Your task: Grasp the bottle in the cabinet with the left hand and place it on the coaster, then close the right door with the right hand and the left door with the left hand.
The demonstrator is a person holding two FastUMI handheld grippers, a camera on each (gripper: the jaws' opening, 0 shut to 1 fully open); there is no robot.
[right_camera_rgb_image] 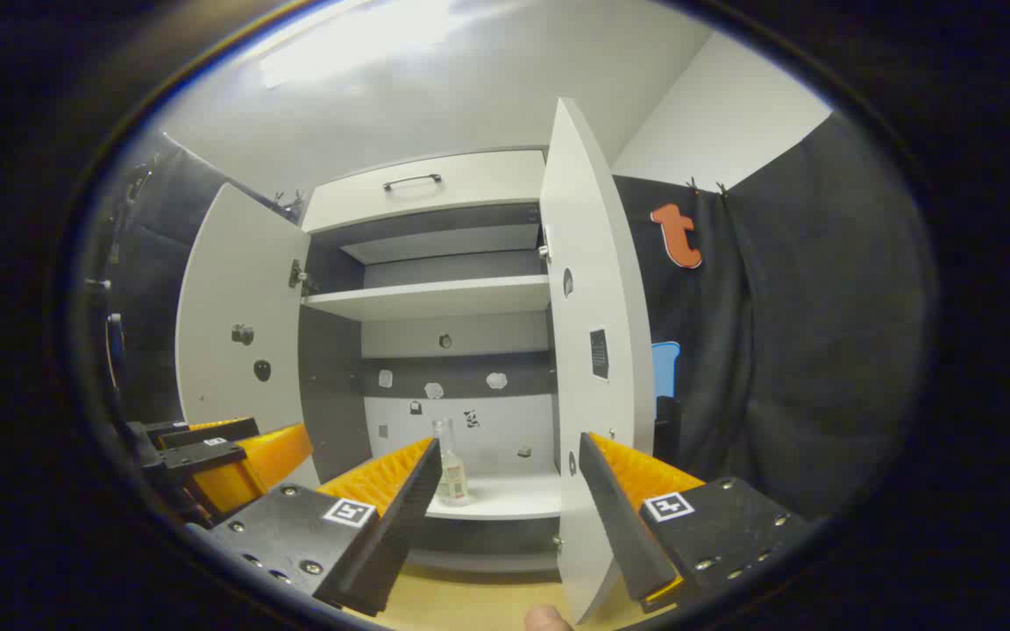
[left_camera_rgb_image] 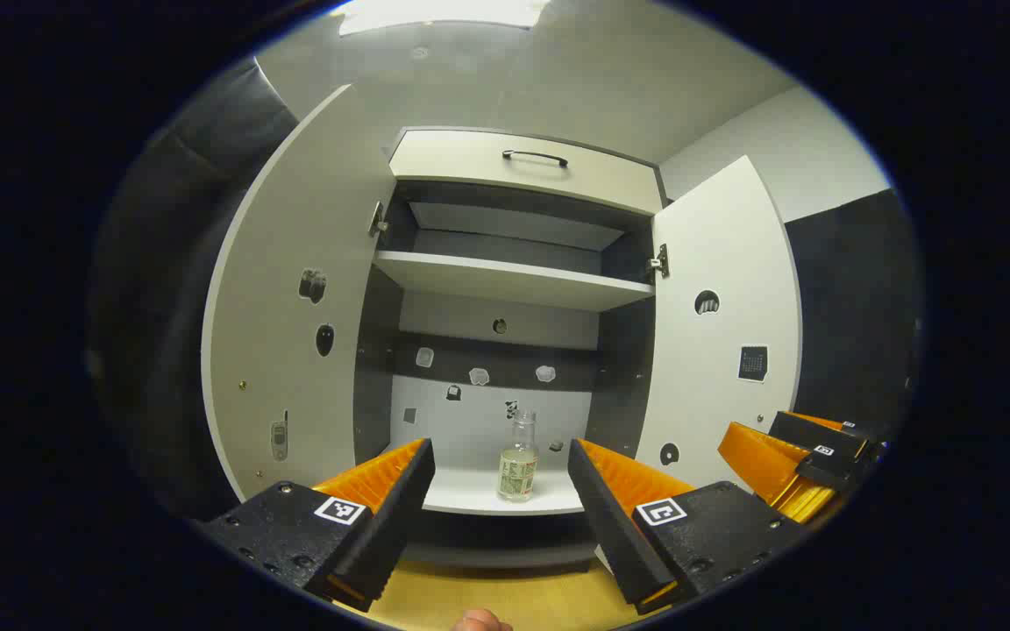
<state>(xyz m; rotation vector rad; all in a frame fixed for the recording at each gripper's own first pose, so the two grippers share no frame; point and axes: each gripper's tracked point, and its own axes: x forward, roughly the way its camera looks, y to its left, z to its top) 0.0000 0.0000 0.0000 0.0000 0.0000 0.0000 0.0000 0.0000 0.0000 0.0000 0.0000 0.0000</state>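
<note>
Left gripper view first: we count two cabinet doors, both swung open. Going left to right, we see the left door (left_camera_rgb_image: pixel 295 324), then the cabinet (left_camera_rgb_image: pixel 514 175) interior with its upper shelf (left_camera_rgb_image: pixel 514 280), then the right door (left_camera_rgb_image: pixel 724 324). One bottle (left_camera_rgb_image: pixel 518 460), clear with a label, stands upright on the cabinet's bottom shelf (left_camera_rgb_image: pixel 470 495), framed between the two fingers of the left gripper (left_camera_rgb_image: pixel 498 491). Those fingers are spread wide and hold nothing; the bottle is well apart from them. At the far right the right gripper (left_camera_rgb_image: pixel 799 464) shows, nearer than the right door.

Right gripper view, again left to right: we see the left gripper (right_camera_rgb_image: pixel 216 456) low at the left, the left door (right_camera_rgb_image: pixel 238 324), the one bottle (right_camera_rgb_image: pixel 448 473) on the bottom shelf just past our left finger, and the right door (right_camera_rgb_image: pixel 597 350) edge-on between the fingers of the right gripper (right_camera_rgb_image: pixel 505 495). These two fingers are also wide apart, gripping nothing. One drawer handle (right_camera_rgb_image: pixel 411 181) sits above the shelves. A strip of wooden counter (right_camera_rgb_image: pixel 470 600) lies below.
</note>
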